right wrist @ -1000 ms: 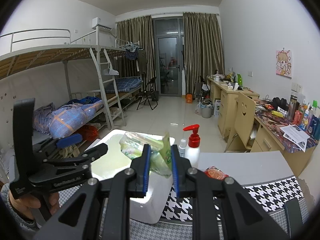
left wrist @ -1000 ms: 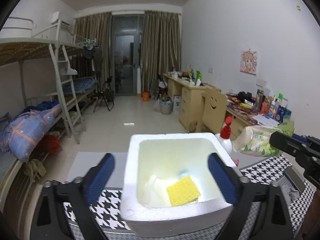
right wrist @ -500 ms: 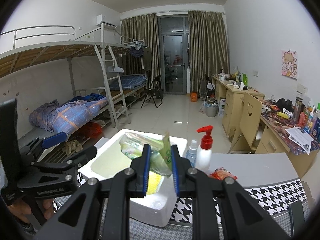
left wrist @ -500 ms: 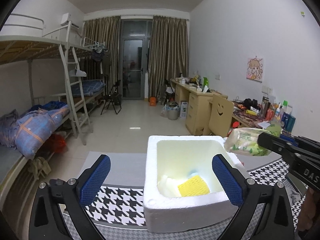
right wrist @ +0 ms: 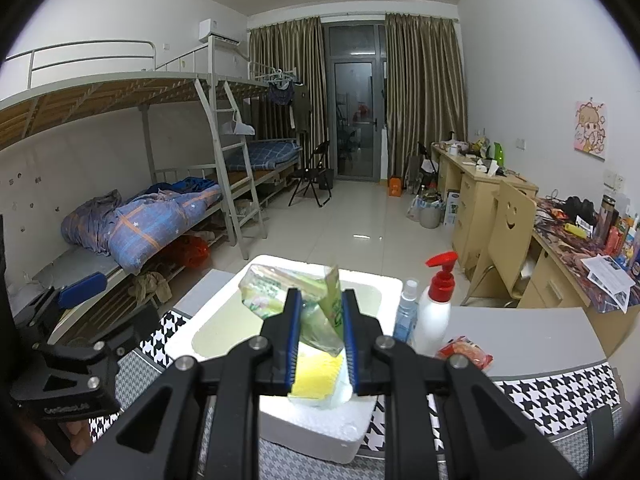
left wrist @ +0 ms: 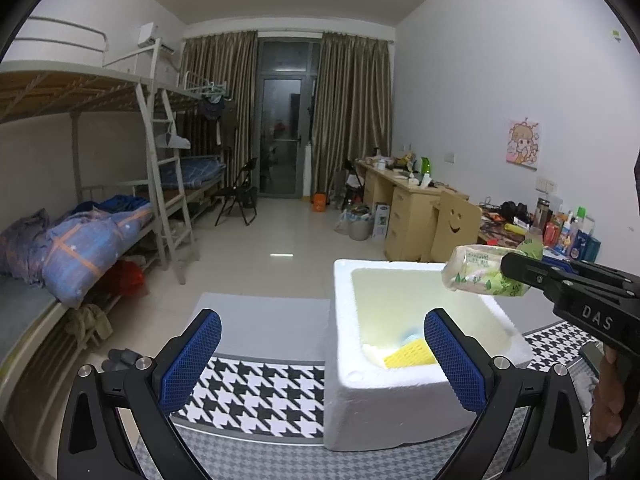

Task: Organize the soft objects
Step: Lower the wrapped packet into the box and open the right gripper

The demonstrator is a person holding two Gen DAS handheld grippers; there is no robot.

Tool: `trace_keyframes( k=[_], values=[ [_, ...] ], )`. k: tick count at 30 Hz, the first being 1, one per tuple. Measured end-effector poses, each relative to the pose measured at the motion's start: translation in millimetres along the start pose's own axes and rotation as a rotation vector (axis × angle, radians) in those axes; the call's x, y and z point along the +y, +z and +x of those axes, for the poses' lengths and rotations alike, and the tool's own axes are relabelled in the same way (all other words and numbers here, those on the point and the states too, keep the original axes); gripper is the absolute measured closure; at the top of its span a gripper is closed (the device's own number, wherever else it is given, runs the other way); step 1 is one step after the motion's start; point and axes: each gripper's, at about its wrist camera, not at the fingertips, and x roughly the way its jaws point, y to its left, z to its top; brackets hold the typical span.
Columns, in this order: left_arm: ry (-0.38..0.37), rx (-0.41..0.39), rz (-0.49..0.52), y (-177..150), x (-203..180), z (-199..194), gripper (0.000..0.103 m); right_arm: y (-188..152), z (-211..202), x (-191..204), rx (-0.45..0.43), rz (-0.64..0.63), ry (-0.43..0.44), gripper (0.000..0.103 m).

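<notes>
The soft, clear plastic pack of tissues with green print (right wrist: pixel 316 312) sits pinched between the right gripper's (right wrist: pixel 319 344) blue-padded jaws, its near end squeezed flat between the pads and its far end sticking out forward and to the left. In the left wrist view the same pack (left wrist: pixel 482 276) hangs in the air above the far right corner of the white foam box (left wrist: pixel 400 400), clear of the rim, with the right gripper (left wrist: pixel 520 276) reaching in level from the right. A bare hand (left wrist: pixel 608 400) grips that tool's handle at the right edge of the frame.

The left gripper (left wrist: pixel 320 360) has its jaws spread wide with nothing between them; the left pad is over the black-and-white houndstooth cloth (left wrist: pixel 256 388) on the desk, the right pad in front of the box's open mouth. In the right wrist view it (right wrist: pixel 80 320) is held off to the left of the box, well apart from the pack.

Inside the box lie a yellow sponge (left wrist: pixel 408 358) and a pale crumpled plastic bag (left wrist: pixel 374 354) against the near wall. A white pump bottle with a red top (right wrist: pixel 434 316) and a small blue spray bottle (right wrist: pixel 406 316) stand just beside the box's right side, and a red snack packet (right wrist: pixel 464 352) lies on the grey desk (right wrist: pixel 540 336) near them.
</notes>
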Motion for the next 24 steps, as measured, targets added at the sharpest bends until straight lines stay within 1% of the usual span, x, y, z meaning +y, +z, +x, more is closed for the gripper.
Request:
trace_keyframes(
  k=[14,17,18,20,21,22,24],
  values=[
    [0.029,-0.003,-0.013,-7,16,-9,0.001,2,28,4,0.052,0.02,0.014,0.079],
    [0.029,-0.006,-0.019,-10,22,-12,0.001,2,35,5,0.07,0.032,0.011,0.077],
    [0.029,-0.006,-0.019,-10,23,-13,0.001,2,37,3,0.075,0.036,0.011,0.075],
    [0.028,-0.007,-0.02,-10,23,-12,0.001,2,43,4,0.092,0.04,0.008,0.062],
    [0.03,-0.007,-0.021,-10,23,-13,0.001,2,44,3,0.097,0.044,0.007,0.05],
    [0.03,-0.007,-0.023,-10,24,-13,0.001,2,45,3,0.099,0.049,0.004,0.04],
    [0.025,-0.003,-0.027,-11,24,-14,0.001,2,46,1,0.093,0.052,-0.006,0.039]
  ],
)
